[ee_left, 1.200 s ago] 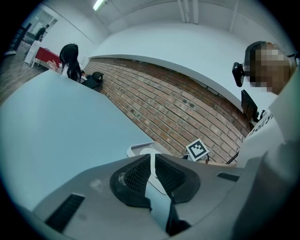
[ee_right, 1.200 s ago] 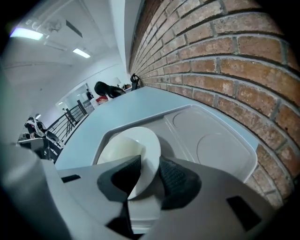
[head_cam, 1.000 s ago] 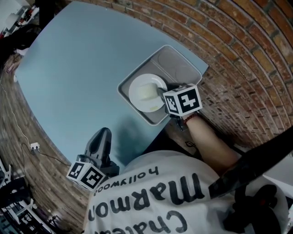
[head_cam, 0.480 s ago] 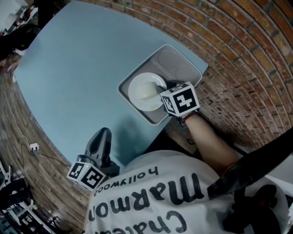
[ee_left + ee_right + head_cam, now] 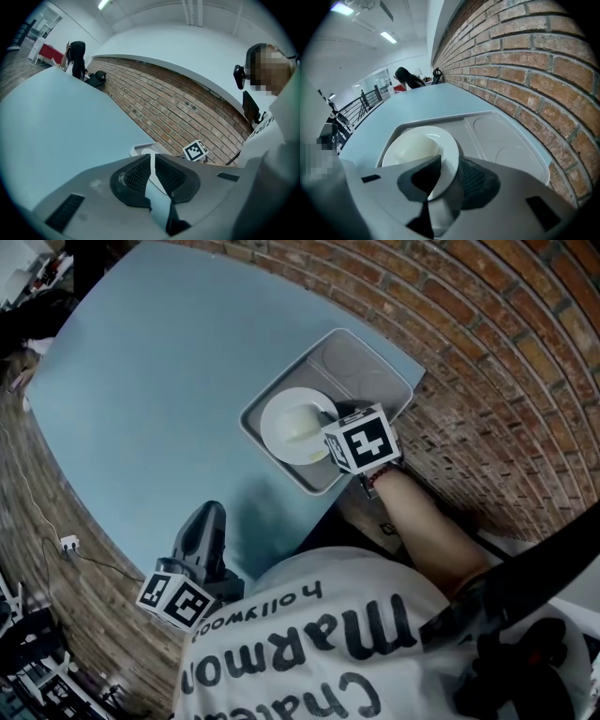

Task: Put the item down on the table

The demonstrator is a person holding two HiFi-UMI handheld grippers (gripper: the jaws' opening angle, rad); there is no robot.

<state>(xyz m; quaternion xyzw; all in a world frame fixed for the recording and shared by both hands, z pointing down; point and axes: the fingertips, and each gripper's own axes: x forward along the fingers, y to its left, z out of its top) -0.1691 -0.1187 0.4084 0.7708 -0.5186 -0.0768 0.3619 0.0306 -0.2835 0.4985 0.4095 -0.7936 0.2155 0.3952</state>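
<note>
I've nudged the white plate (image 5: 292, 423), rim clamped in my right gripper (image 5: 330, 435), toward upper left over the grey tray (image 5: 370, 371); left gripper (image 5: 208, 521) closed, empty; table (image 5: 150, 362) awaits.

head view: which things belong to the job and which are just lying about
Job: white plate; right tongs, shut on its rim; blue table.
Lying about: grey tray under the plate; left tongs, shut and empty, by the table edge.
</note>
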